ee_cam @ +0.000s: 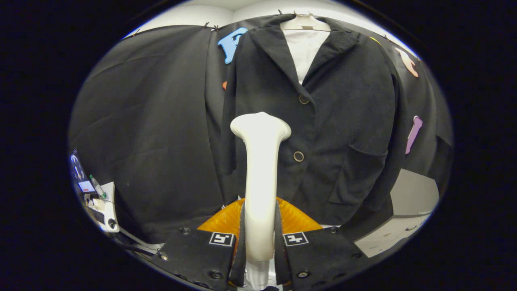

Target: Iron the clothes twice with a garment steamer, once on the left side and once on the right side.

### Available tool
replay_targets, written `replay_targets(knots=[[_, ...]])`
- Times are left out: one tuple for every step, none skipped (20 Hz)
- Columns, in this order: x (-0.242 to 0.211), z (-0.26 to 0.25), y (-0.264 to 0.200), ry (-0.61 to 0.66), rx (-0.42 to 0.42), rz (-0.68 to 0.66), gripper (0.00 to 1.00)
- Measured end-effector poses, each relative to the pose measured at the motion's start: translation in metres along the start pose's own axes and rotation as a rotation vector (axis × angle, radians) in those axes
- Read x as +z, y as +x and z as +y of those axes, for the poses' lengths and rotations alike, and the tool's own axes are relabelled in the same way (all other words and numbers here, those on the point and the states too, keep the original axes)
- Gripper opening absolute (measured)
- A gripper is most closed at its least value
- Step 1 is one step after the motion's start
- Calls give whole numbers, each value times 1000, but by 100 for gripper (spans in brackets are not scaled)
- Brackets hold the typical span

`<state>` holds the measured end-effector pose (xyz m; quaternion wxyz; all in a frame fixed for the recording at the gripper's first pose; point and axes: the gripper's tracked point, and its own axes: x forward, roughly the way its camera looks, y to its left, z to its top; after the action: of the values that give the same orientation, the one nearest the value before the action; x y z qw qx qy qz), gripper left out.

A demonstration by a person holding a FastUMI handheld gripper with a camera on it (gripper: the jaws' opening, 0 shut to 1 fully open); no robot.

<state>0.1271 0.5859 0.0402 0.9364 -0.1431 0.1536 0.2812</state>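
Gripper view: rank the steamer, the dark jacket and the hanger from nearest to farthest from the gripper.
1. Steamer: clamped between the fingers of the gripper, standing upright.
2. Dark jacket: hanging just beyond the steamer's head, facing it.
3. Hanger: farthest, at the jacket's collar, above the white shirt.

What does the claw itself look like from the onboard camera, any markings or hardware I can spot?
The claw shows as two broad, flat plates on either side of the steamer handle. Each carries a small square black-and-white marker near its inner top corner, and round screw heads dot the plates. No cable or sleeve is visible.
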Motion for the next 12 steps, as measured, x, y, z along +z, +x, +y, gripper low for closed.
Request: replay_targets(knots=[[-4, 1, 1, 1, 1, 8, 31], [-8, 1, 3, 1, 2, 16, 31], [-14, 2, 7, 1, 2, 24, 31], [-18, 2, 8, 0, 2, 31, 31], [-22, 3, 10, 0, 3, 37, 31], [-25, 4, 10, 0, 4, 43, 31], [-29, 4, 11, 0, 5, 49, 31], [-33, 5, 12, 0, 6, 55, 31], [-37, 6, 12, 0, 7, 61, 31], [-41, 5, 14, 0, 7, 67, 31], [-45, 6, 14, -1, 8, 73, 31], [-50, 6, 15, 1, 9, 82, 31]])
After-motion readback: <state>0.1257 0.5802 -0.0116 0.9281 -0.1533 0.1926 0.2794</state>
